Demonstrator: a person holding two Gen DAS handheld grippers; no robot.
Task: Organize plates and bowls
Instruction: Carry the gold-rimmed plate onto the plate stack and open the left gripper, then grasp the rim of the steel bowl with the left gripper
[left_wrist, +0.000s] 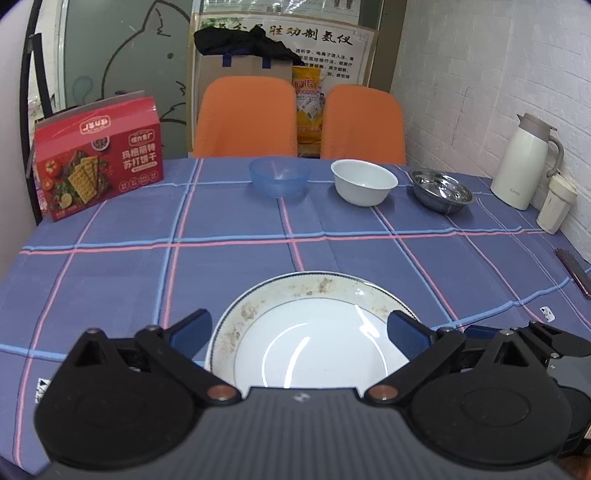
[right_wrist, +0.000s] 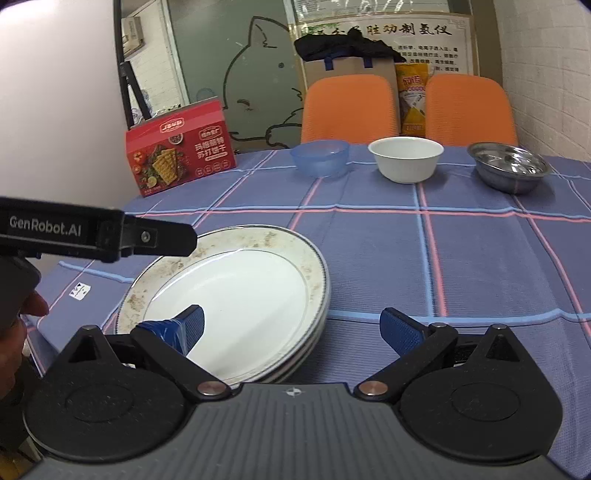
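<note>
We hold both tongs released: left tongs (left_wrist: 299, 328) over the stacked plates (right_wrist: 236, 295) near the tabletop (right_wrist: 461, 266) edge, right tongs (right_wrist: 291, 328) beside them. Three bowls (right_wrist: 406, 158) sit far back. A careless nudge could slide the stack off.

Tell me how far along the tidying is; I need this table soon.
Done: the plates already sit in one stack near the front edge. In hand: nothing; the left claw and right claw are both open and empty beside the stack. Left: the blue bowl, white bowl and steel bowl stand apart in a row, unstacked.
</note>
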